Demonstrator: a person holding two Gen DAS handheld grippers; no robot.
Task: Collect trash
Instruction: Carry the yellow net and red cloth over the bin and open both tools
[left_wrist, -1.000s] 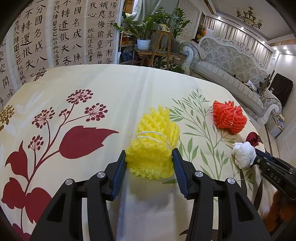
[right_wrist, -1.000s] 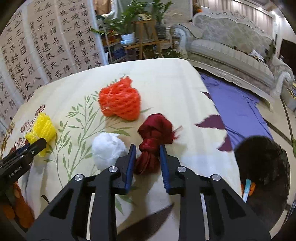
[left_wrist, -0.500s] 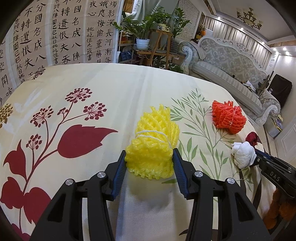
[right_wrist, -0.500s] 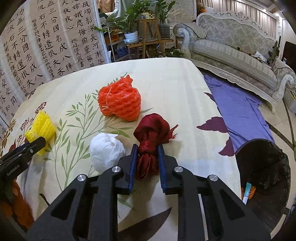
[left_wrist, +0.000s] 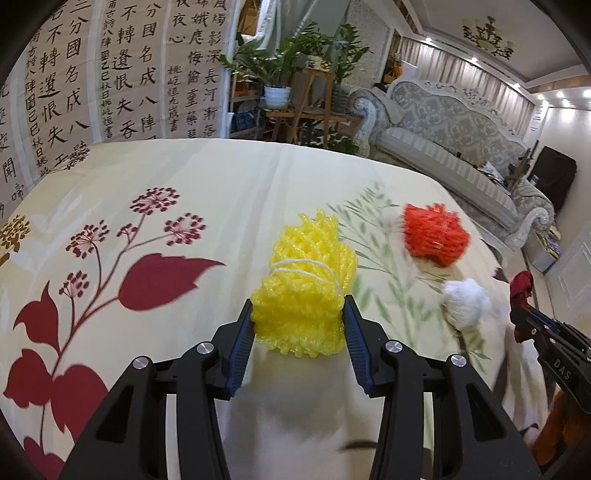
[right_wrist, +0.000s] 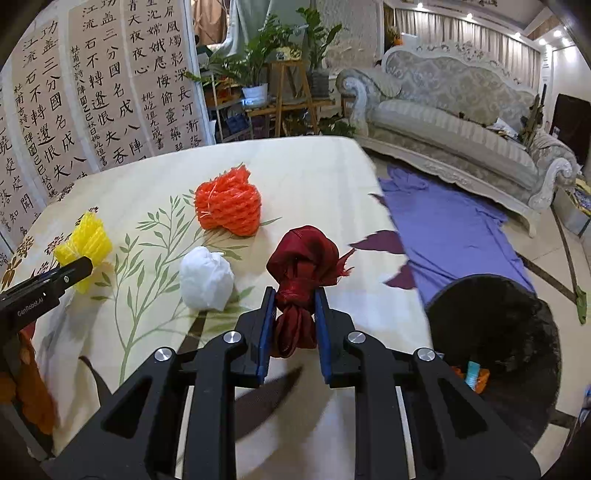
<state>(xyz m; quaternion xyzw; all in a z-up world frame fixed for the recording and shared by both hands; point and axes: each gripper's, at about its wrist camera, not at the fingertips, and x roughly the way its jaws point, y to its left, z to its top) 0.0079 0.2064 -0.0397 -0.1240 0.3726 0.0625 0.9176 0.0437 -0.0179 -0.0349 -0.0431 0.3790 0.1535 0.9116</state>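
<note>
My left tongs (left_wrist: 299, 325) point downward over the flowered cloth (left_wrist: 229, 192) and are clamped on the yellow net bundle (left_wrist: 304, 291). Beside it to the right lie the orange net bundle (right_wrist: 229, 206) and the white wad (right_wrist: 206, 278), both untouched. My right tongs (right_wrist: 295, 314) also tilt down, pinched tight on the dark red rag (right_wrist: 301, 273), with the black bin (right_wrist: 495, 343) on the floor just beyond the table's edge.
</note>
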